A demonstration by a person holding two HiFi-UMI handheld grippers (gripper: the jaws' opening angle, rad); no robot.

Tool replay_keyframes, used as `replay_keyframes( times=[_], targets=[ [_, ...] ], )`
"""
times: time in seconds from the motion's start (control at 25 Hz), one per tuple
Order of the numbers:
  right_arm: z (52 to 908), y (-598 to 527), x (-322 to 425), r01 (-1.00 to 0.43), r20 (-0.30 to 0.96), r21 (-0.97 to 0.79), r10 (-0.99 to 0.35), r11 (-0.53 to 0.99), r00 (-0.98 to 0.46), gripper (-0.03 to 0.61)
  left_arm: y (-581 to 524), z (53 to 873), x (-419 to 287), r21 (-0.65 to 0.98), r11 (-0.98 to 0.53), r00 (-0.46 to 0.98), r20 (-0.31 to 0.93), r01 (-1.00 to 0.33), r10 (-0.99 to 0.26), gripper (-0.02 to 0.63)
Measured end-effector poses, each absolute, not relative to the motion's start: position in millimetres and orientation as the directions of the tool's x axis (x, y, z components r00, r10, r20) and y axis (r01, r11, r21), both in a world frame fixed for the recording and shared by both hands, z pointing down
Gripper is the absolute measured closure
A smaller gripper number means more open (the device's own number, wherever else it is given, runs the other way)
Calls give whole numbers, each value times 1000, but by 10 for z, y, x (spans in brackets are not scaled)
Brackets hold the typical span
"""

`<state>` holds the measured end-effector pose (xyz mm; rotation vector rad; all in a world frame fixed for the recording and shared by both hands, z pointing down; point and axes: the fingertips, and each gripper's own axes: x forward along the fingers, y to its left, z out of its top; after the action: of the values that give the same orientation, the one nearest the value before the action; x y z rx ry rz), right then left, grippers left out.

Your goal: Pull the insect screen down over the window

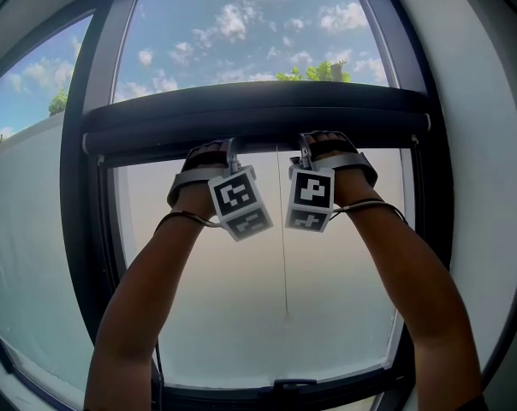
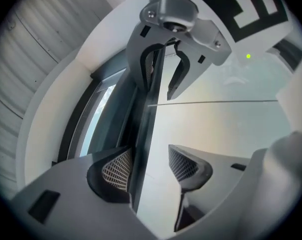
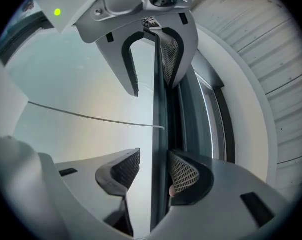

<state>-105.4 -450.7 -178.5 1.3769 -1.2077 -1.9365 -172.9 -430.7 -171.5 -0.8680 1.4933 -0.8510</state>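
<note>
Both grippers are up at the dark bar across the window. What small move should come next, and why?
Probably close both grippers on the bar. The left gripper and right gripper each straddle the bar's edge, but their jaws stand open, with a gap beside one pad, so a downward pull now would likely slip off.

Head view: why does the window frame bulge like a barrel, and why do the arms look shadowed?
Head view: the wide-angle lens likely bows the straight window frame; bright sky behind backlights the arms. Left gripper view, right gripper view: same bending, black vignette at corners.
</note>
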Motion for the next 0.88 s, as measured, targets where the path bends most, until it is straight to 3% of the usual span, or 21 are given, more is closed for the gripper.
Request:
replay_keyframes(
  times=[0.28,0.88],
  targets=[
    [-1762,-4542,-1066,-53,-467,872,-795,-486,-387,419,-4365,-1690,-1791,-896,425,-118,-440,131,-890,403],
    [-1610,-4499,-1055,-6,-288,952,-887,-306,-362,402,-4326,-1557,-1788,-962,255,-152,-268,99,-951,403]
  ],
)
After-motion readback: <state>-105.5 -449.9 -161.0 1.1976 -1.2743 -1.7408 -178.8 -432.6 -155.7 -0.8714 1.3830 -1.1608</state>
